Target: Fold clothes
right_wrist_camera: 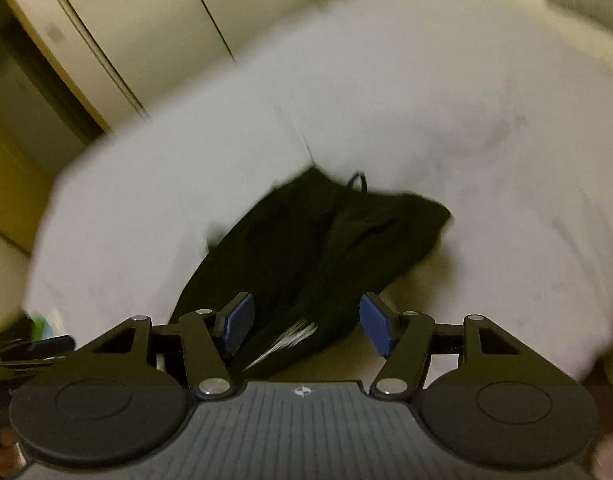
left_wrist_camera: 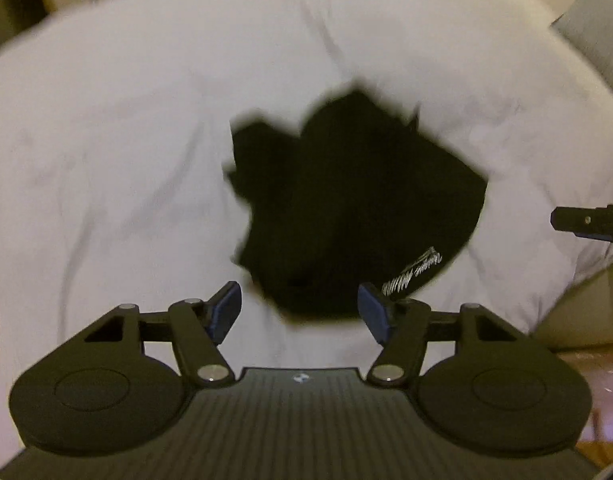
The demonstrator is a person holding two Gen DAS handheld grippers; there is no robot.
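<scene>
A black garment (left_wrist_camera: 346, 200) with white printed lettering lies crumpled on a white bedsheet (left_wrist_camera: 126, 140). My left gripper (left_wrist_camera: 300, 314) hangs above its near edge, blue pads spread wide apart with nothing pressed between them. In the right wrist view the same black garment (right_wrist_camera: 318, 256) lies bunched on the white sheet (right_wrist_camera: 446, 120), a thin cord sticking up at its far end. My right gripper (right_wrist_camera: 306, 326) stands open over its near end, with cloth showing between the pads but no pad pressing on it. The right gripper's finger (left_wrist_camera: 586, 222) pokes in at the left view's right edge.
Pale wardrobe doors (right_wrist_camera: 146, 40) stand beyond the bed's far left side. A wooden floor (left_wrist_camera: 586, 380) shows past the bed's near right corner. A grey pillow (left_wrist_camera: 598, 28) lies at the far right. Both views are blurred by motion.
</scene>
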